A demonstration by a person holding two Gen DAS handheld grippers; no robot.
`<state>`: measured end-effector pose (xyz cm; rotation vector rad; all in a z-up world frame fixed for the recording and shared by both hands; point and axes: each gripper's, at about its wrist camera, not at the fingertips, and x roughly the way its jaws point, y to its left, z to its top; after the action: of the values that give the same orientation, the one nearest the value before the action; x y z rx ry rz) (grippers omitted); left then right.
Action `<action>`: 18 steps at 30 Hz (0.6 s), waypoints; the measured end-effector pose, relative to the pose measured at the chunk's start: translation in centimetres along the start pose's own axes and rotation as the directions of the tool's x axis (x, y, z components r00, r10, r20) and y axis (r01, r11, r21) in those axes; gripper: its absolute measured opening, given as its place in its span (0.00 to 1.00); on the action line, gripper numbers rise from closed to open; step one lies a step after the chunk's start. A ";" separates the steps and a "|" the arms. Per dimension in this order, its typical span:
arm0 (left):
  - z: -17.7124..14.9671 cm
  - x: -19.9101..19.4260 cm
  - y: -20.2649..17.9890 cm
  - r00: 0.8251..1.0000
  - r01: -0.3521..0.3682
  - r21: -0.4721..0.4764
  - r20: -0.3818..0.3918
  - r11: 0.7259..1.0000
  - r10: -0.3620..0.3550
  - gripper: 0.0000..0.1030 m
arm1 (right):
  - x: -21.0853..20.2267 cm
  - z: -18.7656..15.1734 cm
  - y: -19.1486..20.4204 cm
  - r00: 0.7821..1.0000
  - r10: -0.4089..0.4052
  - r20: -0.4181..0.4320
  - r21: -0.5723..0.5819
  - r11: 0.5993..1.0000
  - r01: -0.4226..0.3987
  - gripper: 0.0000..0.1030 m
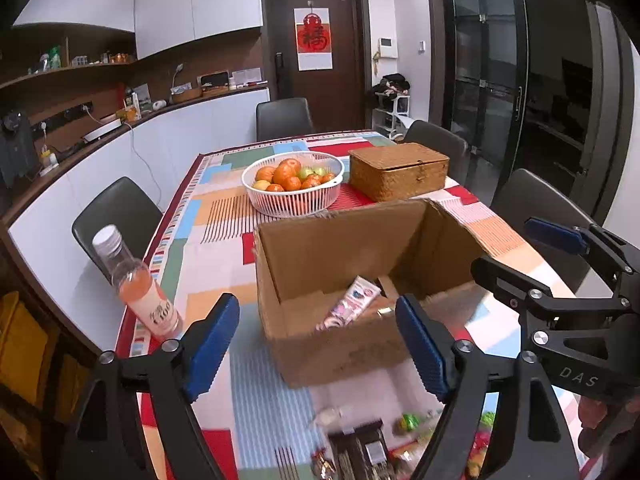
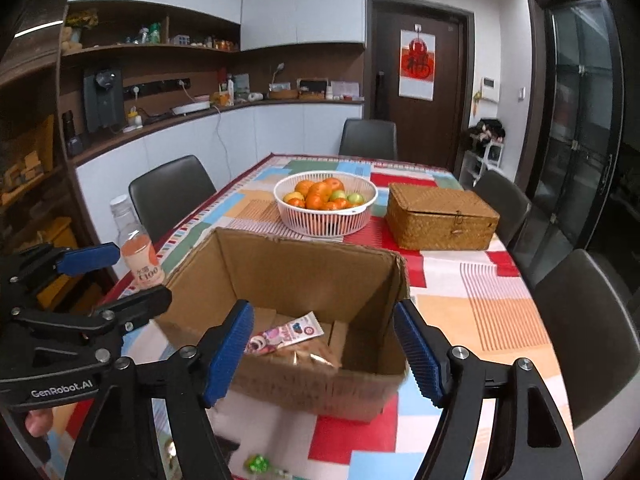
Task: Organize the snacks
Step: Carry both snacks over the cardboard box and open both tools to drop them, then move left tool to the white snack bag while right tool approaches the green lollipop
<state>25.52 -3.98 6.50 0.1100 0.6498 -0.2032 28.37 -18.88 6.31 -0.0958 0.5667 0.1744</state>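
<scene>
An open cardboard box (image 1: 360, 348) (image 2: 320, 392) stands on the patterned tablecloth. Inside it lies a pink and white snack packet (image 1: 350, 304) (image 2: 286, 334) and a crinkled orange packet (image 2: 312, 358). Loose snacks (image 1: 360, 448) lie on the table in front of the box, with a green wrapped sweet (image 1: 410, 422) (image 2: 256, 464) among them. My left gripper (image 1: 318, 348) is open and empty above the box's near wall. My right gripper (image 2: 324, 356) is open and empty over the box; it also shows in the left wrist view (image 1: 516, 256).
A bottle of pink drink (image 1: 138, 286) (image 2: 136, 246) stands at the table's left edge. A white basket of oranges (image 1: 294, 188) (image 2: 326, 204) and a woven lidded box (image 1: 400, 176) (image 2: 440, 218) stand behind the cardboard box. Dark chairs (image 1: 116, 216) surround the table.
</scene>
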 end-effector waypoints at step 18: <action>-7.4 -6.5 -3.7 0.998 0.043 0.059 0.046 0.997 -0.046 0.85 | -7.7 -6.9 0.2 0.999 -0.036 0.013 0.007 0.999 0.035 0.75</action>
<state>15.28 -5.36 4.46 0.1458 0.5997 -0.2665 18.29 -20.66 4.68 -0.0984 0.5524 0.1386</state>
